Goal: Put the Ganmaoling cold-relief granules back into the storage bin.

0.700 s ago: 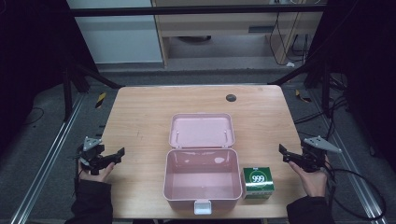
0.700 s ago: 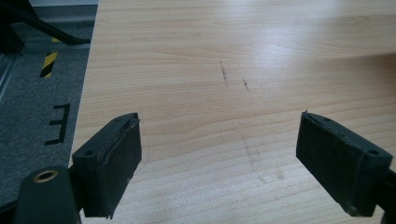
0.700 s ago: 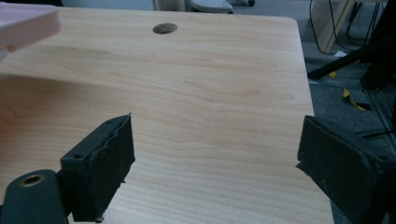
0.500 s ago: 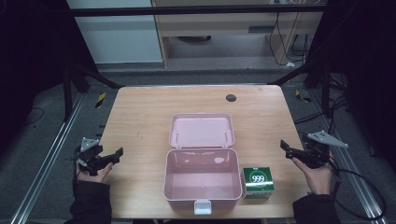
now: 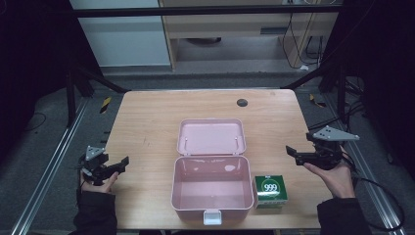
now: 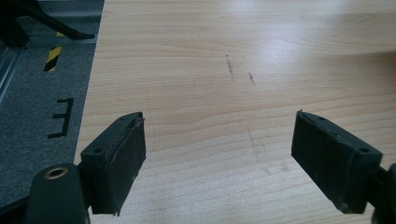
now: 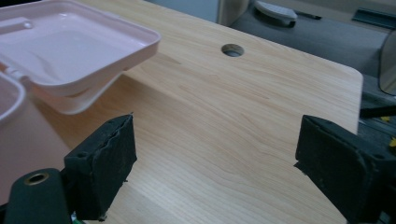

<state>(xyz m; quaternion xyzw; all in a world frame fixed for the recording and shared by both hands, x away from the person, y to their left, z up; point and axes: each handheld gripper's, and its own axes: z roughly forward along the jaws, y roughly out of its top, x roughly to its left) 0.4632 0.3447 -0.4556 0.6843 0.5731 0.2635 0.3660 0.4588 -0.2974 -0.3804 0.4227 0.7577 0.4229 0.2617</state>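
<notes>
A pink plastic box (image 5: 212, 188) stands open at the middle front of the wooden table (image 5: 147, 122), its lid (image 5: 211, 137) laid back flat behind it. A small green carton marked 999 (image 5: 270, 190) sits right beside the box's right wall. My left gripper (image 5: 120, 164) is held open at the table's left edge, and its own view shows bare wood between its pads (image 6: 119, 158). Over the right edge, above and to the right of the carton, my right gripper (image 5: 292, 152) is open. Its view takes in the lid (image 7: 70, 51) at upper left.
A round cable hole (image 5: 242, 102) is set in the table near the far edge, also the hole (image 7: 232, 49) in the right gripper view. Metal frame legs and floor rails flank the table. Black-and-yellow tape (image 5: 105, 104) marks the floor at left.
The right hand has lifted and drifted slightly right and away from the carton. The left hand has barely moved.
</notes>
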